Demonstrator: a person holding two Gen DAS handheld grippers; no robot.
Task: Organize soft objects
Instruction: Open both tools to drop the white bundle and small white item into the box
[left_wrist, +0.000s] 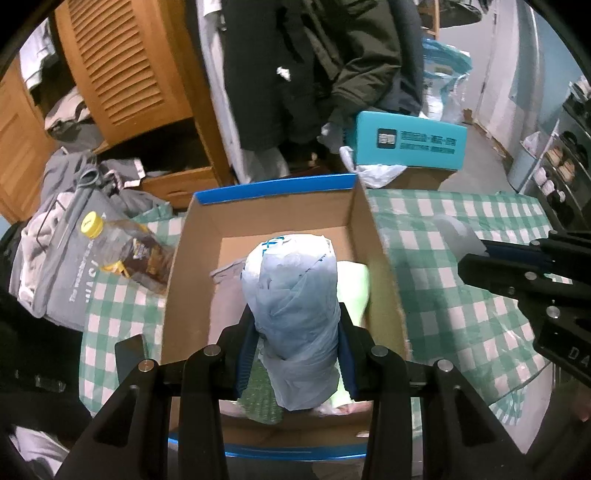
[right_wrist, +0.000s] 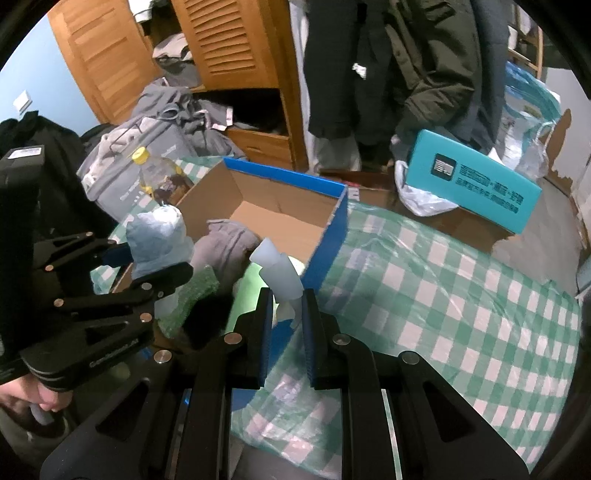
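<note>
**Both grippers loaded over the box**

Nearest the left wrist camera, the left gripper (left_wrist: 295, 332) has its fingers (left_wrist: 245, 354) clamped on a rolled bundle (left_wrist: 291, 306) wrapped in pale blue plastic. That bundle stands roughly upright between the blue pads, over the open cardboard box (left_wrist: 380, 258). Beneath it in the box lie a grey cloth (left_wrist: 229, 273), a pale green item (left_wrist: 356, 288) and a green textured piece (left_wrist: 264, 398).

From the right wrist camera, the right gripper (right_wrist: 286, 314) is closed on a small translucent white piece (right_wrist: 277, 273), pinched between narrow-set fingers (right_wrist: 308, 332) just at the box's blue outer wall (right_wrist: 332, 243). The left gripper (right_wrist: 147, 266) shows at the left edge of that view with its bundle (right_wrist: 159, 240) above the grey cloth (right_wrist: 229, 247).

The box sits on a table covered with a green-and-white checked cloth (right_wrist: 443, 295). Beside the box on its left lies a bottle (left_wrist: 125, 251) with a yellow cap, leaning against a heap of grey clothes (left_wrist: 66, 229). Beyond the table a teal carton (left_wrist: 406, 142) stands tilted, near dark coats (left_wrist: 303, 66) hanging by a wooden wardrobe (left_wrist: 125, 66).
</note>
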